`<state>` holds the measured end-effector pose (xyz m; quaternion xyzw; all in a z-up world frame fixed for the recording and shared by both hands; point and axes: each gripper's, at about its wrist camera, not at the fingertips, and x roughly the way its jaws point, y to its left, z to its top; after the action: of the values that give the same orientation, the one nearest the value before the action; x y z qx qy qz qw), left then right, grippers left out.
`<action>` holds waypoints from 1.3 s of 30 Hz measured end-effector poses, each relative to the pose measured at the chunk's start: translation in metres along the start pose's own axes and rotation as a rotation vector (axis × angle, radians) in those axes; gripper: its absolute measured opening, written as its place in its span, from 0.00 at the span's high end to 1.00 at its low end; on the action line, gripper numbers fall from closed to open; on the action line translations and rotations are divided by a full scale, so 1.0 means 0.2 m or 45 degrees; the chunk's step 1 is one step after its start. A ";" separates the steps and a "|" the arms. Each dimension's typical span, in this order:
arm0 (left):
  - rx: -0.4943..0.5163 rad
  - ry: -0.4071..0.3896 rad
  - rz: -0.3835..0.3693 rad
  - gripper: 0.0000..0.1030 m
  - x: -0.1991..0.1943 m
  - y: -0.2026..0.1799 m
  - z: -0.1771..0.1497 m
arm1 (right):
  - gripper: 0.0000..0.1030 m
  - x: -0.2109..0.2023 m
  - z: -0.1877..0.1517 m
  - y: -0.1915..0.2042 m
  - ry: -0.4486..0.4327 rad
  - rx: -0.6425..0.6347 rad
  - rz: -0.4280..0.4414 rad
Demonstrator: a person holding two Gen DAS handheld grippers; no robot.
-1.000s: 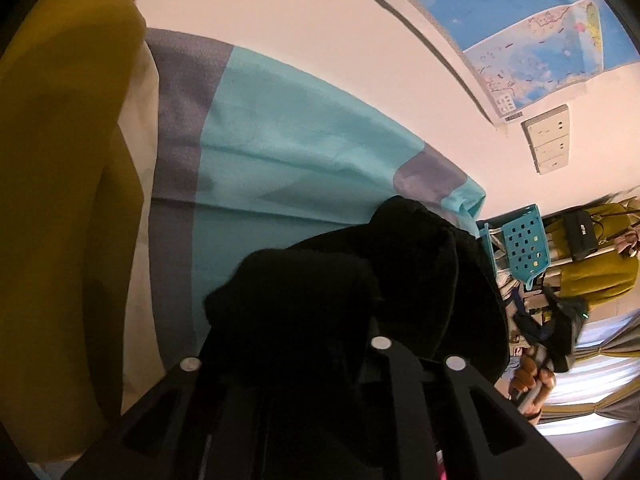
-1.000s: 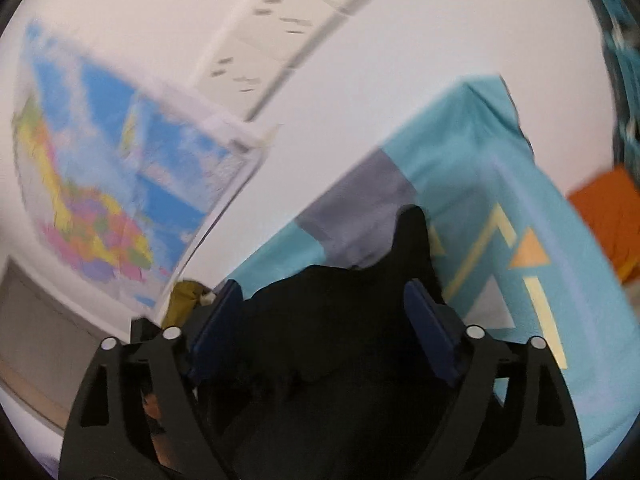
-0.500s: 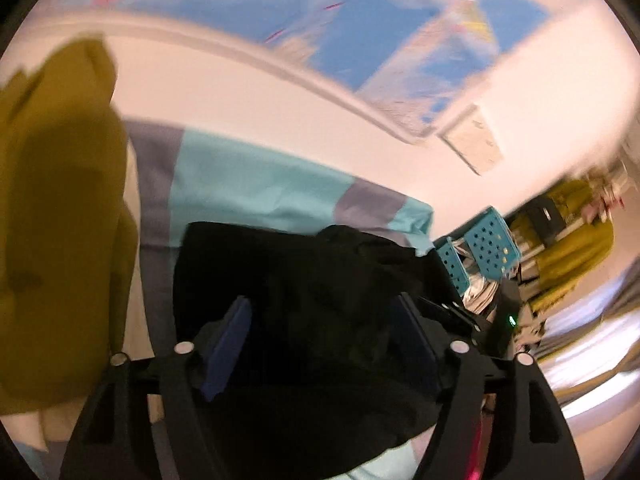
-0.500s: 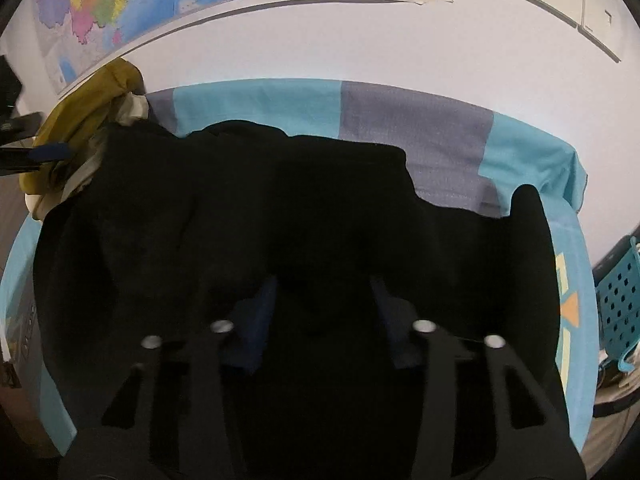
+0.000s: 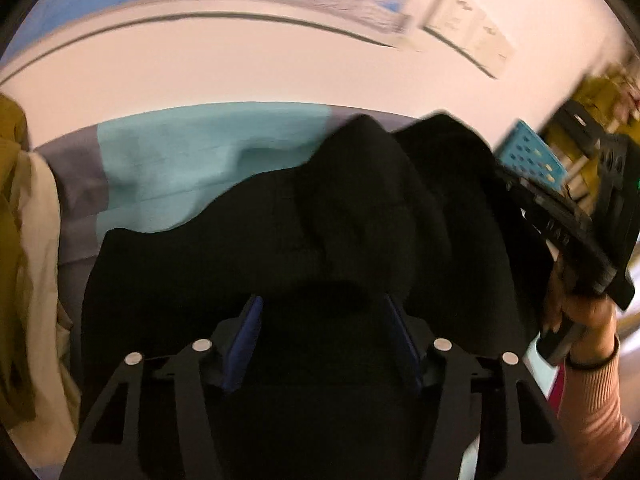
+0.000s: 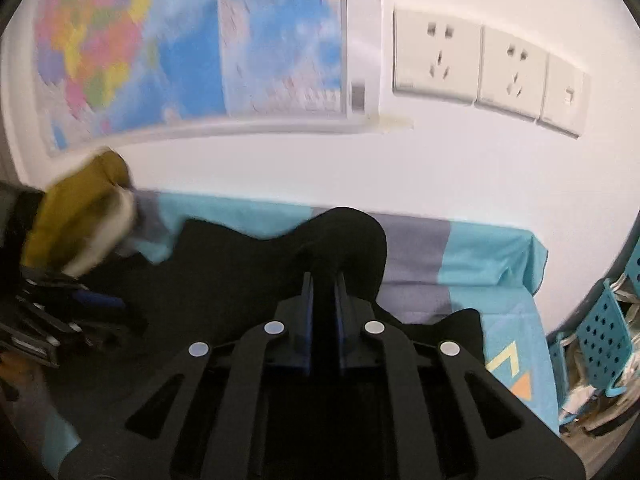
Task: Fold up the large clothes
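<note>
A large black garment [image 5: 280,240] lies bunched on a bed with a teal and grey sheet [image 5: 168,152]. My left gripper [image 5: 324,320] hovers over it with its jaws closing. Its blue pads [image 5: 244,336] stand apart, with black cloth under and between them but not pressed. In the right wrist view my right gripper [image 6: 323,300] has its jaws closing, and its pads pinch a raised fold of the black garment [image 6: 344,240]. The right gripper [image 5: 560,224] also shows at the right edge of the left view, held by a hand in a pink sleeve. The left gripper [image 6: 60,312] appears blurred at the left.
A mustard garment [image 5: 16,240] and a cream one [image 5: 40,208] are heaped at the bed's left end. Teal perforated baskets [image 6: 600,336] stand past the right end. A white wall with a map [image 6: 160,48] and sockets [image 6: 480,68] runs close behind the bed.
The left gripper went from shut on black cloth to jaws apart, then narrowed a little. The right gripper closed from wide open onto a fold. Both views rolled toward level.
</note>
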<state>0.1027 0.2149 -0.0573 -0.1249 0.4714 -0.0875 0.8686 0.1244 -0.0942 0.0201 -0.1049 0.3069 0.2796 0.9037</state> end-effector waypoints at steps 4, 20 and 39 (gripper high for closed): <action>0.021 0.004 0.117 0.52 0.07 0.05 0.00 | 0.86 0.19 -0.08 -0.04 0.173 0.035 0.023; 0.135 -0.220 0.255 0.44 -0.10 0.02 -0.15 | 0.56 -0.20 -0.35 -0.38 0.094 0.221 0.059; 0.197 -0.314 0.409 0.39 -0.20 -0.05 -0.28 | 0.39 -0.47 -0.48 -0.39 -0.054 0.239 0.092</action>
<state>0.0335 0.2079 -0.0522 0.0091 0.3675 0.0320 0.9294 0.0594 -0.2339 0.0042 -0.0028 0.3163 0.2843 0.9051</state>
